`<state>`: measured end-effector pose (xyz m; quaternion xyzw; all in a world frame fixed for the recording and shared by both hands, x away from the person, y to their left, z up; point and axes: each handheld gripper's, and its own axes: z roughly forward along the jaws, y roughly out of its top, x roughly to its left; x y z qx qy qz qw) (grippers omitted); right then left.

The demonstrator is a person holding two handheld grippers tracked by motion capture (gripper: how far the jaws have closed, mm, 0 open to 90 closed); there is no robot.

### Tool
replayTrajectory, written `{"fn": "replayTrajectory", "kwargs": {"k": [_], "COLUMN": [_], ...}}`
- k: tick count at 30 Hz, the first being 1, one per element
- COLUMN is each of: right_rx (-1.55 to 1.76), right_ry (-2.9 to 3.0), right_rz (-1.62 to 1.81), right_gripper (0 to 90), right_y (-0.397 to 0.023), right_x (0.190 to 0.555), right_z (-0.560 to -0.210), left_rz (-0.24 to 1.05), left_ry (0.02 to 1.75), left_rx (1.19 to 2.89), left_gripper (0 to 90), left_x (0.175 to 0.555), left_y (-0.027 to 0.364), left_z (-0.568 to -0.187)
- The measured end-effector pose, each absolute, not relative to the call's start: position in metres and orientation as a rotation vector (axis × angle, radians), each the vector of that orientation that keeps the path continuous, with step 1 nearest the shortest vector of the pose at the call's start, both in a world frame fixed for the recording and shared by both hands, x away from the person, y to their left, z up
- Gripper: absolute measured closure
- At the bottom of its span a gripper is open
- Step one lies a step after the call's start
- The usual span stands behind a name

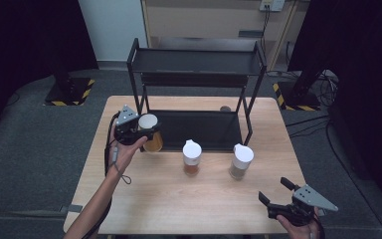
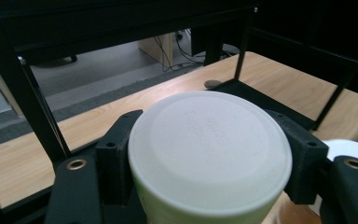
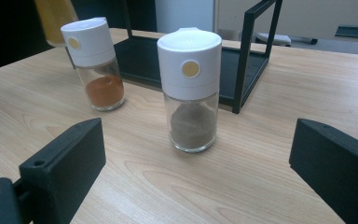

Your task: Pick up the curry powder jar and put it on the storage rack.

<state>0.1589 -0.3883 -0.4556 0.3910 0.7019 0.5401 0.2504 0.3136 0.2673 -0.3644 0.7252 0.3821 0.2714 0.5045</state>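
Left gripper view: white jar lid (image 2: 209, 154) between black jaws, embossing visible.

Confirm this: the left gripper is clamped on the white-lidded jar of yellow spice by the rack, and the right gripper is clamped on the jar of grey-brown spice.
Not quite. The left gripper is clamped on the jar of yellow spice, but the right gripper holds nothing. The right gripper view shows its jaws spread wide, with the jar of grey-brown spice standing free on the table beyond them.

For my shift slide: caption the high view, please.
Left gripper holds a yellow spice jar by the black rack; right gripper waits open.
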Motion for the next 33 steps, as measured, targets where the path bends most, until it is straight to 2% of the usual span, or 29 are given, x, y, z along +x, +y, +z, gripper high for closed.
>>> {"fn": "replayTrajectory", "kwargs": {"k": [15, 33], "right_rx": [1.069, 1.074], "right_ry": [1.909, 1.911], "right_rz": [1.483, 1.499], "right_gripper": [4.2, 4.2], "right_y": [-0.39, -0.392], "right_x": [0.159, 0.16], "right_z": [-0.456, -0.457], "left_rz": [0.711, 0.763], "left_ry": [1.002, 1.087], "left_rx": [1.703, 1.671], "left_gripper": [32.1, 32.2], "left_x": [0.349, 0.373], "left_y": [0.243, 0.224], "left_z": [-0.384, -0.41]}}
